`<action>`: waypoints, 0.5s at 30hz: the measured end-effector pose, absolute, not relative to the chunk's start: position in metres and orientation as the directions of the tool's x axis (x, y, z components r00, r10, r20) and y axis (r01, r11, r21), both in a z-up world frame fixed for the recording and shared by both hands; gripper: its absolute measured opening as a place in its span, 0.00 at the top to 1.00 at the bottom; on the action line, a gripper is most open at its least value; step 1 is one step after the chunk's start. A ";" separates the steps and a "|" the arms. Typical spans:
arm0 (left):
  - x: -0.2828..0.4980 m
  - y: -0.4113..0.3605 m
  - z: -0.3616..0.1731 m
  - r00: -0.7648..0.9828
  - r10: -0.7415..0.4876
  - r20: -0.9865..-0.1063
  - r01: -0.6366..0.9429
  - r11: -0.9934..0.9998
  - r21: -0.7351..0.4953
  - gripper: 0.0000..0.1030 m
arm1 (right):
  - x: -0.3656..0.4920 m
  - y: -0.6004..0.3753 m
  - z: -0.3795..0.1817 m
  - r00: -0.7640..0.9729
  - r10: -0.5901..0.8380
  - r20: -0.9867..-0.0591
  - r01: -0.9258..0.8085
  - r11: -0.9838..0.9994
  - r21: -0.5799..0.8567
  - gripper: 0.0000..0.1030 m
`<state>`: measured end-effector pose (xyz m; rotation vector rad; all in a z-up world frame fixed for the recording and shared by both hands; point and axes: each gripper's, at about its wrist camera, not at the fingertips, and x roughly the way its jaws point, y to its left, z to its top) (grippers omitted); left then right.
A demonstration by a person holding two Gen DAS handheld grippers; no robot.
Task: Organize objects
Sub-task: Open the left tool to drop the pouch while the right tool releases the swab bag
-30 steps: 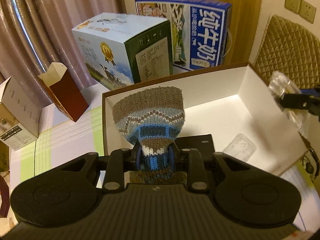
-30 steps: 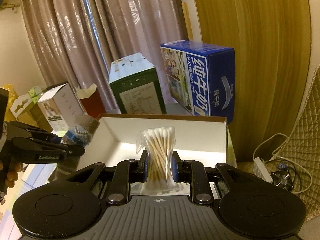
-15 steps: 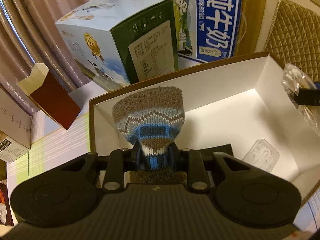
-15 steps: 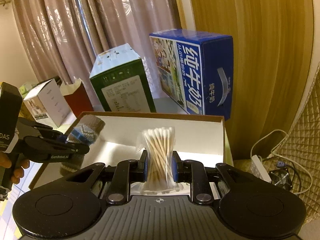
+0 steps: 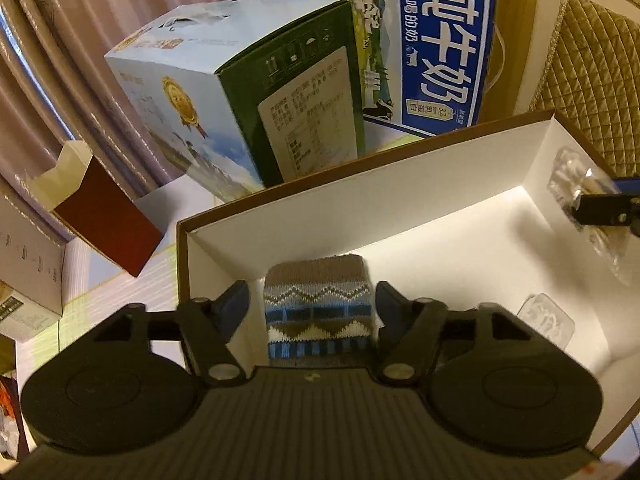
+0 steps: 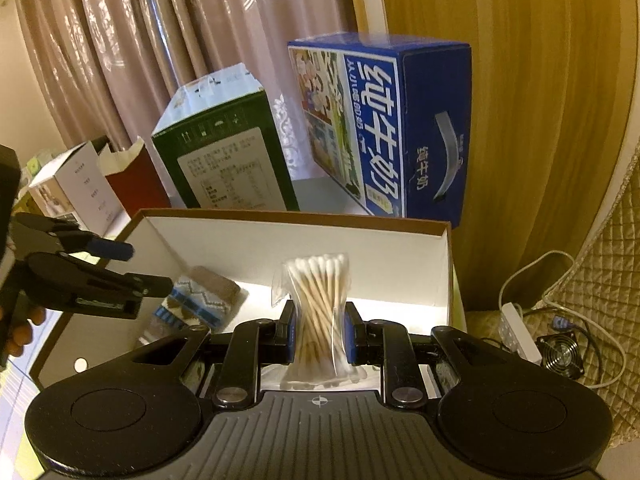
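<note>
Over on the left side of the white box (image 6: 248, 240), the left gripper (image 5: 312, 304) has just been opening its jaws, and they now stand wide with the knitted sock (image 5: 318, 312) sitting loose between them, not pinched anymore. In the right wrist view the sock looks like it's lying in the left part of the box, close to the left wall. I'd say that drop is basically done; best thing now is to pull the left gripper straight up and back so a finger doesn't snag the knit and drag it out again.

Moving right, the right gripper (image 6: 319, 332) is clamped narrow on the bag of cotton swabs (image 6: 318, 300), holding it upright over the near edge of the box. From the left wrist view it hangs by the right wall.

There's also a small clear plastic packet (image 5: 546, 320) on the box floor near that side, so I'd lower the swabs into the bare middle-right floor, get low before letting go so the bag doesn't tip, and keep clear of the other gripper.
</note>
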<state>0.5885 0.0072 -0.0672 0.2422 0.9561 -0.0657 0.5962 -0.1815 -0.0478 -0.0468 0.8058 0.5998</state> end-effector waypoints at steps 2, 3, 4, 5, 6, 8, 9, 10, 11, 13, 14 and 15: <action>0.587 0.010 -0.066 0.573 0.046 -0.818 0.156 0.974 0.163 0.31 | 0.600 -0.180 -0.051 0.532 0.479 -0.698 -0.522 0.835 0.175 0.81; 0.587 0.011 -0.066 0.570 0.045 -0.821 0.150 0.976 0.157 0.31 | 0.602 -0.179 -0.053 0.530 0.474 -0.703 -0.523 0.836 0.170 0.81; 0.587 0.013 -0.066 0.566 0.043 -0.823 0.144 0.978 0.150 0.30 | 0.604 -0.178 -0.056 0.528 0.468 -0.708 -0.523 0.836 0.163 0.81; 0.587 0.014 -0.066 0.566 0.041 -0.824 0.139 0.980 0.145 0.28 | 0.605 -0.177 -0.057 0.529 0.461 -0.712 -0.523 0.838 0.154 0.81; 0.586 0.014 -0.065 0.566 0.041 -0.823 0.134 0.981 0.141 0.27 | 0.607 -0.176 -0.060 0.531 0.452 -0.717 -0.523 0.840 0.143 0.81; 0.585 0.015 -0.064 0.568 0.040 -0.822 0.126 0.983 0.135 0.25 | 0.610 -0.173 -0.063 0.541 0.438 -0.718 -0.526 0.842 0.118 0.81; 0.584 0.015 -0.063 0.567 0.040 -0.823 0.122 0.984 0.132 0.25 | 0.611 -0.172 -0.064 0.546 0.434 -0.717 -0.529 0.842 0.107 0.81; 0.583 0.015 -0.063 0.565 0.037 -0.824 0.119 0.985 0.126 0.22 | 0.612 -0.172 -0.065 0.552 0.428 -0.715 -0.529 0.843 0.097 0.80; 0.583 0.015 -0.062 0.565 0.034 -0.825 0.118 0.986 0.121 0.18 | 0.613 -0.171 -0.066 0.562 0.423 -0.711 -0.527 0.846 0.086 0.78; 0.580 0.015 -0.060 0.571 0.027 -0.821 0.117 0.986 0.114 0.17 | 0.613 -0.172 -0.065 0.584 0.415 -0.697 -0.520 0.851 0.071 0.60; 0.578 0.014 -0.058 0.572 0.024 -0.820 0.117 0.987 0.111 0.16 | 0.612 -0.173 -0.063 0.596 0.415 -0.687 -0.516 0.854 0.068 0.43; 0.577 0.014 -0.057 0.573 0.020 -0.819 0.116 0.988 0.105 0.16 | 0.610 -0.174 -0.061 0.611 0.422 -0.670 -0.515 0.854 0.068 0.38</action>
